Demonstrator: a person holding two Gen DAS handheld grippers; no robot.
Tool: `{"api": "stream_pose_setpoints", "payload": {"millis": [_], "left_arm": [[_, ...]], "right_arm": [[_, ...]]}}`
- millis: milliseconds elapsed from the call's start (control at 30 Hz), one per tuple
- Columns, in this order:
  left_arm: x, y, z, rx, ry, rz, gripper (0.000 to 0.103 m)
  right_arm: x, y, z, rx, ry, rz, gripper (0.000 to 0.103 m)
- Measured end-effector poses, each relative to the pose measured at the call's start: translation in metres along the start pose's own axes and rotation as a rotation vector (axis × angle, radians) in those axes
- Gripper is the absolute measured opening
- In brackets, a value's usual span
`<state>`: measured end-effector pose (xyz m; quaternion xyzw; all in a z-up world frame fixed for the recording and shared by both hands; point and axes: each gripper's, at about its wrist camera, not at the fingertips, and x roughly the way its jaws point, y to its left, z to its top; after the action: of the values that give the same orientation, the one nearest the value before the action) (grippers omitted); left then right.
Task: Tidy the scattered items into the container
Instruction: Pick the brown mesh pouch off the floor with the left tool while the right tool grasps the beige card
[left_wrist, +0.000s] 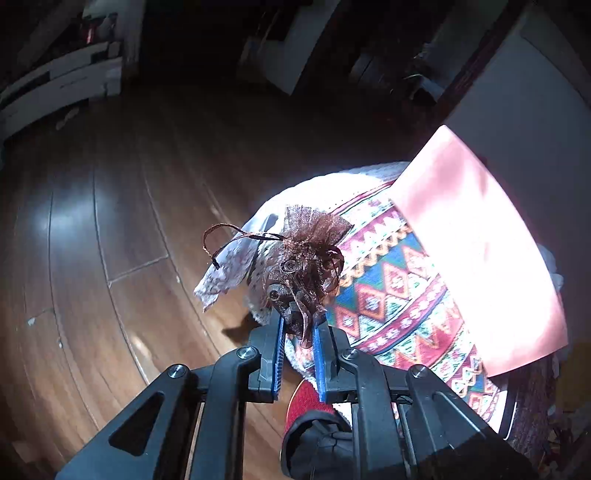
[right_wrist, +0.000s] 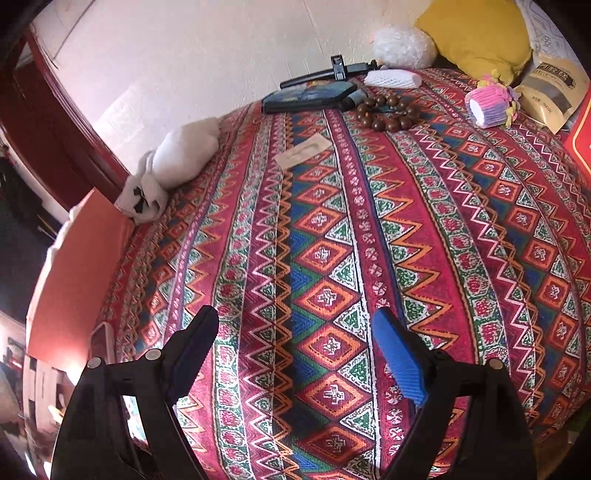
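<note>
The pink sheet (left_wrist: 480, 236) in the left wrist view is overexposed, so its surface detail is lost. What fills the brown mesh pouch (left_wrist: 306, 251) cannot be told. In the right wrist view the red box (right_wrist: 581, 144) is cut off by the right edge, and the printing on the tan packet (right_wrist: 550, 92) is too small to read.

Black linkage arms, silver round screws, ribbed blue pads on fingers (right_wrist: 400, 363)
</note>
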<state>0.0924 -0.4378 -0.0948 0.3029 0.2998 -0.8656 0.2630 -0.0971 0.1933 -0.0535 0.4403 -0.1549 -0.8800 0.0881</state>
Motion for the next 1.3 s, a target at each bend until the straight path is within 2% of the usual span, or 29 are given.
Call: {"api": "stream_pose_setpoints", "payload": {"millis": [67,133,167,200,233,267,300,333,367,467,500,533,600,667,767,867,900,967,1000,1067,1133,1267,1300], "left_arm": [[-0.025,-0.073,0.037,0.110,-0.094,-0.076,0.011],[-0.024,-0.134,0.068,0.175,-0.122,-0.140,0.012],[-0.013,-0.162,0.082,0.198,-0.123,-0.139,0.014],[0.003,-0.184,0.093,0.216,-0.114,-0.121,0.022],[0.027,-0.205,0.103,0.235,-0.084,-0.086,0.051],[0.054,-0.224,0.108,0.248,-0.029,-0.020,0.088],[0.073,-0.233,0.112,0.240,0.011,0.062,0.091],[0.084,-0.241,0.107,0.218,0.019,0.119,0.091],[0.088,-0.252,0.097,0.196,0.005,0.115,0.091],[0.066,-0.291,0.056,0.201,-0.071,-0.014,0.092],[0.054,-0.306,0.041,0.223,-0.100,-0.061,0.095],[0.047,-0.326,0.020,0.253,-0.123,-0.117,0.103],[0.055,-0.374,-0.020,0.338,-0.129,-0.207,0.103],[0.088,-0.428,-0.050,0.437,-0.055,-0.261,0.103],[0.139,-0.485,-0.090,0.515,0.100,-0.287,0.103],[0.161,-0.516,-0.117,0.585,0.139,-0.253,0.103],[0.149,-0.518,-0.118,0.593,0.139,-0.238,0.103],[0.154,-0.520,-0.116,0.580,0.154,-0.215,0.103],[0.149,-0.511,-0.104,0.565,0.167,-0.204,0.103],[0.155,-0.509,-0.090,0.536,0.178,-0.185,0.103],[0.156,-0.504,-0.082,0.525,0.176,-0.151,0.103],[0.169,-0.492,-0.075,0.453,0.223,-0.131,0.103],[0.170,-0.490,-0.075,0.448,0.232,-0.127,0.103]], "right_arm": [[-0.006,-0.001,0.000,0.010,-0.025,0.019,0.087],[-0.009,-0.002,0.000,0.018,-0.041,0.035,0.087],[-0.011,-0.002,0.000,0.023,-0.048,0.044,0.086],[-0.012,-0.003,0.001,0.029,-0.052,0.053,0.087],[-0.014,-0.004,0.001,0.034,-0.055,0.062,0.087],[-0.015,-0.005,0.000,0.041,-0.059,0.072,0.087],[-0.017,-0.007,0.000,0.048,-0.063,0.081,0.086],[-0.018,-0.010,0.001,0.055,-0.066,0.088,0.087],[-0.019,-0.011,0.001,0.064,-0.069,0.096,0.087],[-0.020,-0.017,0.003,0.097,-0.081,0.104,0.087],[-0.018,-0.020,0.005,0.112,-0.088,0.094,0.087],[-0.015,-0.022,0.008,0.131,-0.100,0.074,0.087],[0.001,-0.030,0.017,0.198,-0.099,0.061,0.087],[0.029,-0.048,0.026,0.354,-0.035,0.160,0.086],[0.068,-0.078,0.042,0.606,0.020,0.359,0.078],[0.092,-0.098,0.064,0.725,-0.002,0.412,0.074],[0.098,-0.101,0.073,0.741,-0.008,0.420,0.074],[0.113,-0.103,0.092,0.760,0.000,0.440,0.073],[0.122,-0.101,0.103,0.763,0.008,0.447,0.072],[0.142,-0.096,0.122,0.741,0.028,0.416,0.068],[0.166,-0.088,0.138,0.714,0.064,0.350,0.058],[0.190,-0.074,0.165,0.674,0.070,0.335,0.058],[0.196,-0.072,0.168,0.672,0.065,0.331,0.051]]}}
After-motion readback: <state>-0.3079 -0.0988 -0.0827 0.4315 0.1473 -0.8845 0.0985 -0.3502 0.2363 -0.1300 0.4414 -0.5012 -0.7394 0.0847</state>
